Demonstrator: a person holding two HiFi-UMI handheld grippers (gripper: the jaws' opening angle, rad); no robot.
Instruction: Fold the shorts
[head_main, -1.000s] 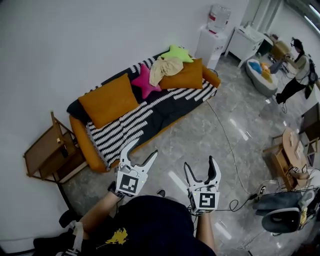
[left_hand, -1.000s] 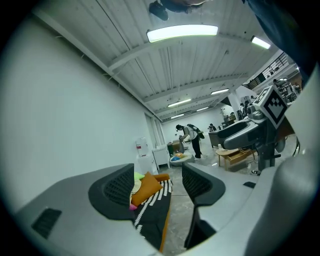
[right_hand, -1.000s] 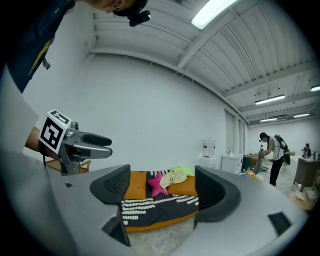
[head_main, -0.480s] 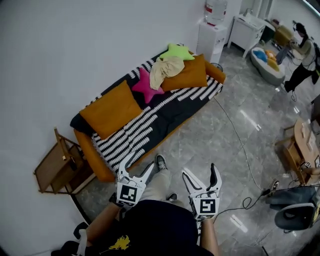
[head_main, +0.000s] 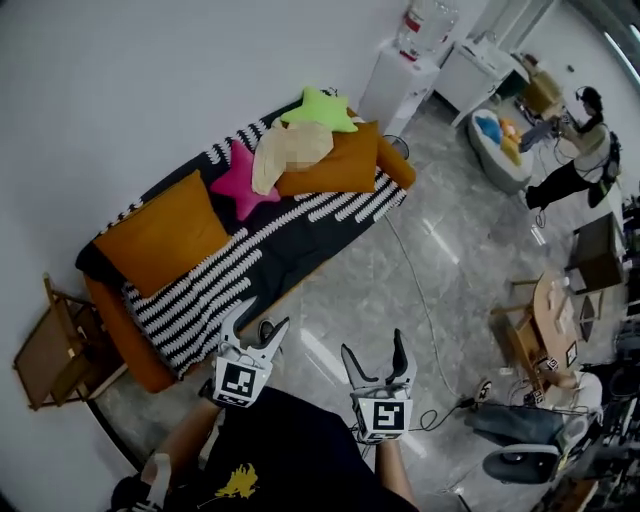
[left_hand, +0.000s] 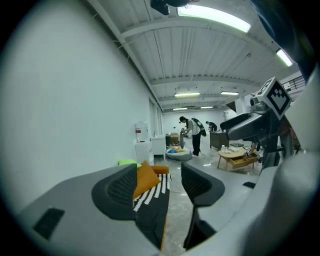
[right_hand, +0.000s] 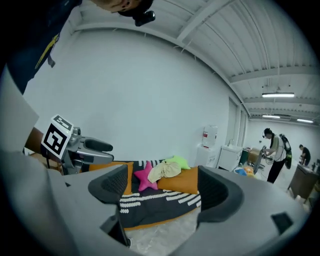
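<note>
Beige shorts (head_main: 293, 150) lie crumpled near the sofa's (head_main: 300, 232) far end, on an orange cushion (head_main: 345, 170); left gripper (head_main: 264, 314) and right gripper (head_main: 372, 345) hover above the floor (head_main: 400, 270), fingers spread, jaws just narrowed, nothing between them.

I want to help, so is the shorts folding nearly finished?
Nothing is done yet: the shorts lie crumpled on the sofa. The left gripper and right gripper are open and empty, jaws just closing a little, away from the sofa. Left: grab, spread, fold.

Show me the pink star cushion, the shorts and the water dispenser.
pink star cushion (head_main: 237, 182): head view, its centre.
shorts (right_hand: 165, 170): right gripper view, middle of the crumpled heap.
water dispenser (head_main: 398, 88): head view, white body.
</note>
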